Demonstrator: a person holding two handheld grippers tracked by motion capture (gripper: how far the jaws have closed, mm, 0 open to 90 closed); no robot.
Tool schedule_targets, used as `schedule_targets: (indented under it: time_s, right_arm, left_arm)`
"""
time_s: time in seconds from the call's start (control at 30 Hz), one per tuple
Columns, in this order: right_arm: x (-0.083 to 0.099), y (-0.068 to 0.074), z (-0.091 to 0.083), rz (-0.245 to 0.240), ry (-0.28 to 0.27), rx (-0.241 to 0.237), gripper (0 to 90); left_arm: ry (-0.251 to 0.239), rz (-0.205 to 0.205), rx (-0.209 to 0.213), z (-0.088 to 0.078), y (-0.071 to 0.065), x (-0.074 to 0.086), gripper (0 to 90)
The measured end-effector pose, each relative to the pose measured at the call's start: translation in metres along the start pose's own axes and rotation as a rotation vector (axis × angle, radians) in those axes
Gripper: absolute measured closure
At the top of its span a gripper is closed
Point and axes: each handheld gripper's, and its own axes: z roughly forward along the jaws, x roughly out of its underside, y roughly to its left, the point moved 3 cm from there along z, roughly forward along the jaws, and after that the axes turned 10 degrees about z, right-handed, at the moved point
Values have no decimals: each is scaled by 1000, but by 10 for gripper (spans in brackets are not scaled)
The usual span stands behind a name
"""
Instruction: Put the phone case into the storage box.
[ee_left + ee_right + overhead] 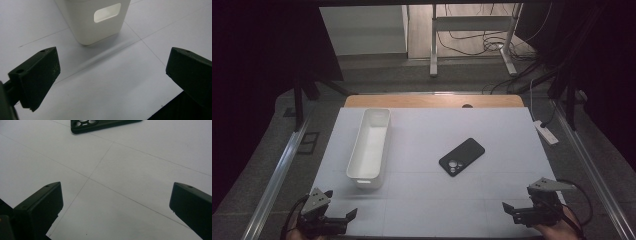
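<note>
While both claws hovered at the near edge of the table (512,130), the left claw (338,216) and right claw (515,210) each stood with jaws wide apart and held nothing. The phone case (461,156) lay flat, camera holes up, right of centre, well apart from the white bin (370,148) and nearest the right claw. Judged light, thin, somewhat flexible and low to the table; best pinched across its long edges, since a flat case may slide.

Smooth white plastic bin (370,145), matt black phone case (461,156), matt white table sheet (492,130).
</note>
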Motion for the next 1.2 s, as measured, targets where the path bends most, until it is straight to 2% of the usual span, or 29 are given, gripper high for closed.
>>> schedule_targets:
  time_s: [0.27,0.63,0.93,1.2]
  right_arm:
    - [-7,0,5,2,12,-15,0]
    - [-18,3,13,-25,29,-37,0]
    - [-29,3,19,-39,22,-55,0]
    - [-37,3,25,-54,33,-53,0]
  left_arm:
    - [9,10,8,1,-1,0,2]
    - [4,4,13,1,0,0,1]
    - [7,3,10,1,0,0,0]
    - [7,2,13,1,0,0,0]
